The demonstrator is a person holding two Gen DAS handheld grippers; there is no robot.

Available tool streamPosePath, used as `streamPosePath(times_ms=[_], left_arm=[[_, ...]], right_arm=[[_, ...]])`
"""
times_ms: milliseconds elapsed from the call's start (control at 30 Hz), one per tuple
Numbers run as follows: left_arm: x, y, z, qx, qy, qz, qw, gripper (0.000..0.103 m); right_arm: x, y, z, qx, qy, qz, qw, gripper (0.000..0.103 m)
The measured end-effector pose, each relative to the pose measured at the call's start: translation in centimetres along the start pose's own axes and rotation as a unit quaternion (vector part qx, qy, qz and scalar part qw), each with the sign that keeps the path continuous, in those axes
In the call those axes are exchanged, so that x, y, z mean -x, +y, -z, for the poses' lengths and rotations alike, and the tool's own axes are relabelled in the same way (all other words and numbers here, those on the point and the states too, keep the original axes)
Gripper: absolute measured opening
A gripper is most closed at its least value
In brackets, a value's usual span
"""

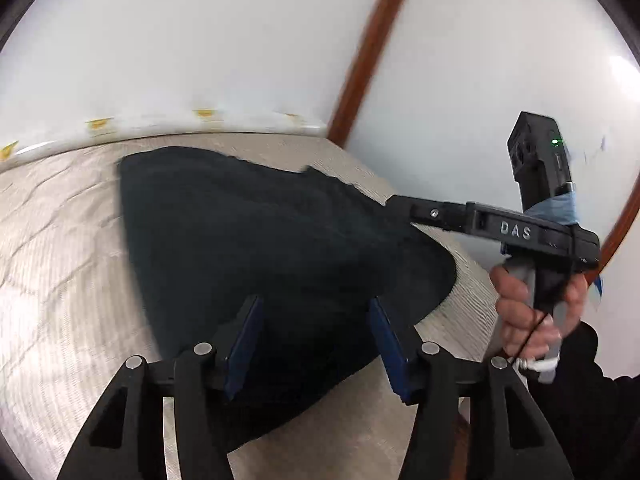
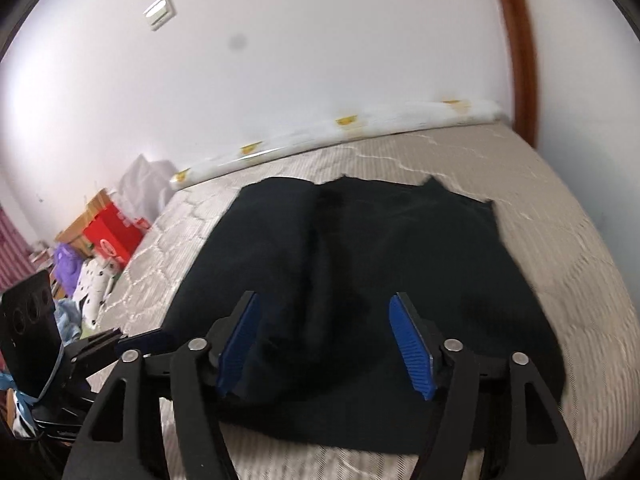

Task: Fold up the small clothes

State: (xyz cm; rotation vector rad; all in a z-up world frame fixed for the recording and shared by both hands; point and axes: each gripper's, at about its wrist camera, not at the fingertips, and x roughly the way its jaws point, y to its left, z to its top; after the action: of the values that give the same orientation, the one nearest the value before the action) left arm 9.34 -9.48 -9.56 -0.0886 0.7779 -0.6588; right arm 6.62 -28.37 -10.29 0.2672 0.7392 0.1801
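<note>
A dark, nearly black garment (image 1: 256, 240) lies spread flat on the grey quilted mattress (image 1: 52, 264); it also shows in the right wrist view (image 2: 360, 264). My left gripper (image 1: 316, 308) is open, its blue pads above the garment's near part, holding nothing. My right gripper (image 2: 324, 304) is open over the garment's near edge, empty. In the left wrist view the right gripper (image 1: 400, 202) comes in from the right, over the garment's right edge, held by a hand (image 1: 528, 312). The left gripper (image 2: 140, 340) shows at the lower left of the right wrist view.
A white rolled cloth with yellow marks (image 2: 340, 128) lies along the mattress's far edge against the white wall. A brown wooden frame (image 2: 520, 52) stands at the right. Beyond the mattress's left side are a red box (image 2: 112, 236) and piled clothes (image 2: 92, 284).
</note>
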Motion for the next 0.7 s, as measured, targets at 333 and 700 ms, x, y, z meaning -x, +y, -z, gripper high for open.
streamPosePath(times_ms=[333,700], left_arm=[[3.9,10.7,3.0,0.118,-0.007,-0.082,0.9896,0.054],[0.2,8.8,2.8,0.092,0.028,-0.062,0.9934,0.054]], right_arm=[[-10.1,0.1,0.3,-0.071,0.093,-0.052,0.992,0.071],[-7.5,3.2,-2.8,0.0,0.007,-0.059,0.998,0.009]])
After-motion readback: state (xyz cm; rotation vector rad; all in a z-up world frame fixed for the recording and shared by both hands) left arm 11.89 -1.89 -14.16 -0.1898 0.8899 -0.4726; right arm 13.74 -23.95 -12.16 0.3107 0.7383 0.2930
